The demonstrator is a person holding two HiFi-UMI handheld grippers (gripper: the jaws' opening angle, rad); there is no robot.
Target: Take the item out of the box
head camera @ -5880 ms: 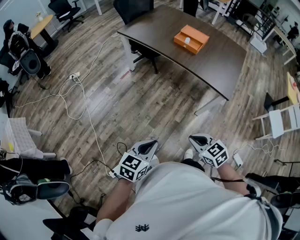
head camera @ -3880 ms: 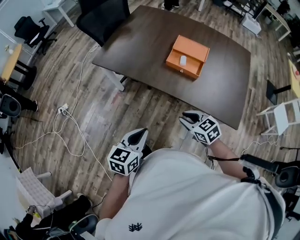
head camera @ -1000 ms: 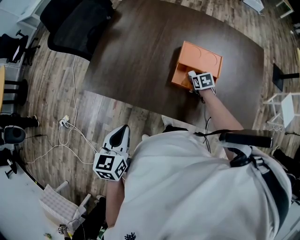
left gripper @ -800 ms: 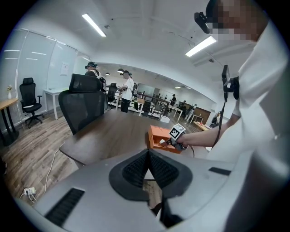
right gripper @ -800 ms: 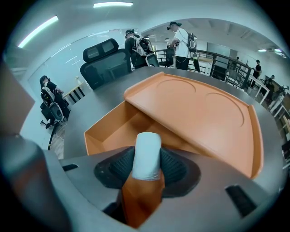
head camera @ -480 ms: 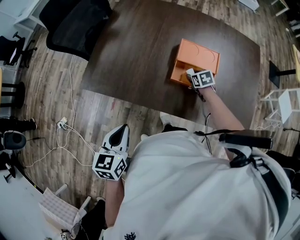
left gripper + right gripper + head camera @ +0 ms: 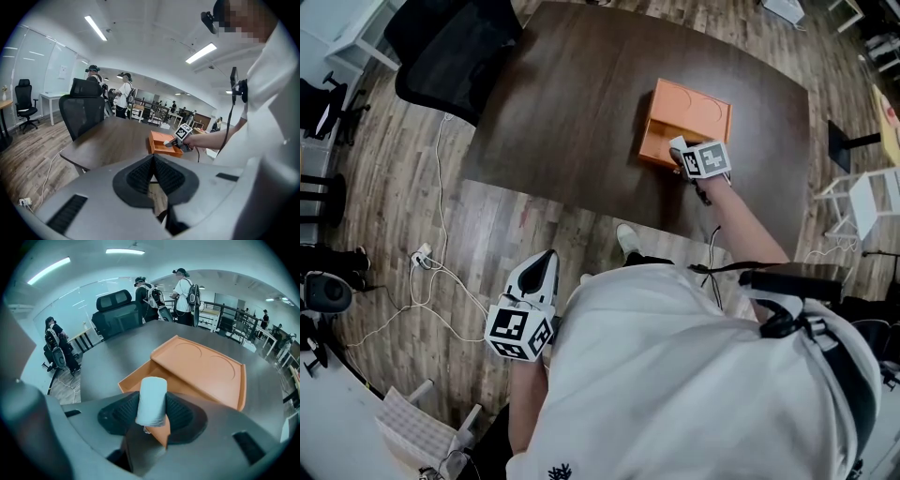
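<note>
1. Grip of right gripper (image 7: pixel 151 414) closed on white cylinder (image 7: pixel 151 401): pinches it upright between both dark ribbed pads, with the sides touching and the top end poking up past the pads.
2. Hangs over the near corner of the pulled-out drawer (image 7: pixel 133 380) of orange box (image 7: pixel 206 366), clear of the drawer floor; from the head view, sits at the box's near edge, just ahead of the marker cube (image 7: pixel 709 159).
3. Differs from the earlier head views: a few seconds back, lay loose in the open drawer while both grippers hung by the person's waist; now rides in the right gripper with that arm stretched out over the table. A second ago, sat lower, down in the drawer.
4. Left gripper (image 7: pixel 153 159): pressed together, tips meeting, nothing between. Hangs low beside the person's hip over wood floor (image 7: pixel 394 187), well apart from the table, much where it hung a second ago.
5. Farther out: dark table (image 7: pixel 572 103) carrying the box, its sleeve top marked with two round recesses; black chair (image 7: pixel 450 47) at the far left corner; white cable (image 7: pixel 441 272) trailing across the floor; people (image 7: pixel 185 291) standing beyond the table.
</note>
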